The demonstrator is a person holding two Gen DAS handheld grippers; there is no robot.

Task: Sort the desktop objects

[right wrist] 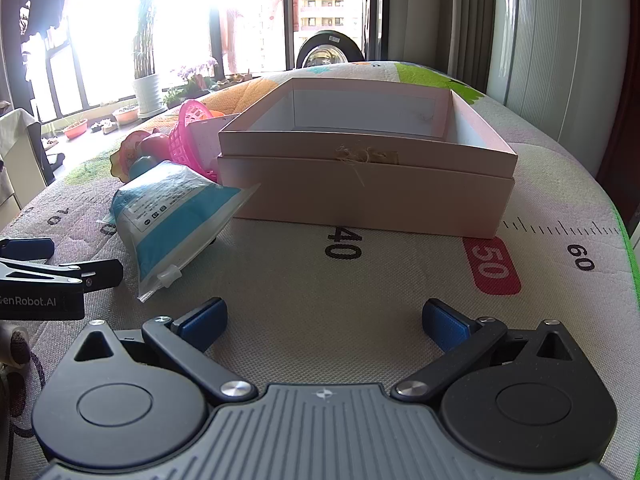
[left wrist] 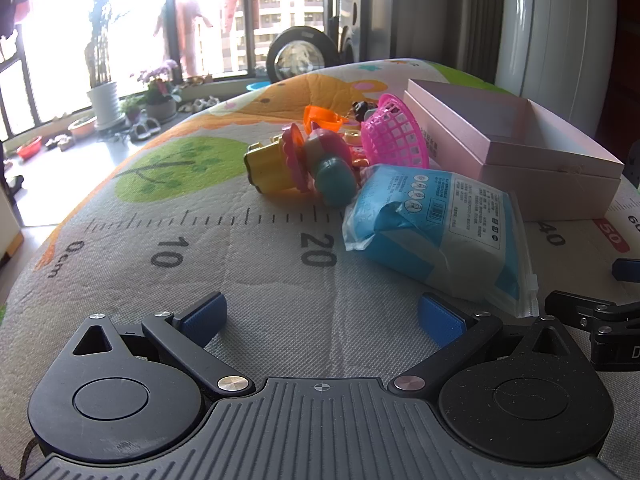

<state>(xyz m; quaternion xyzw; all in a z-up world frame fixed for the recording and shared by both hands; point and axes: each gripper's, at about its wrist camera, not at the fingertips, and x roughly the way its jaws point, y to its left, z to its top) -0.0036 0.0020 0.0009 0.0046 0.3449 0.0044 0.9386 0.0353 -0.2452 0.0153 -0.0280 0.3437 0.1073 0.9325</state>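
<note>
An open pink box (left wrist: 516, 148) (right wrist: 368, 168) stands on the ruler-print mat and looks empty inside. A blue and white zip bag (left wrist: 436, 232) (right wrist: 172, 212) lies just left of it. Behind the bag lie a tipped pink basket (left wrist: 394, 132) (right wrist: 190, 136), a yellow, pink and teal toy (left wrist: 304, 164) (right wrist: 136, 156) and an orange piece (left wrist: 322, 118). My left gripper (left wrist: 322, 320) is open and empty, low over the mat in front of the bag. My right gripper (right wrist: 324, 320) is open and empty, in front of the box.
The mat (left wrist: 248, 280) (right wrist: 340, 280) curves down at its left, right and far edges. My right gripper's fingers show at the right edge of the left wrist view (left wrist: 592, 320); my left gripper's fingers show at the left edge of the right wrist view (right wrist: 72, 276). Windows and plant pots (left wrist: 104, 104) stand beyond.
</note>
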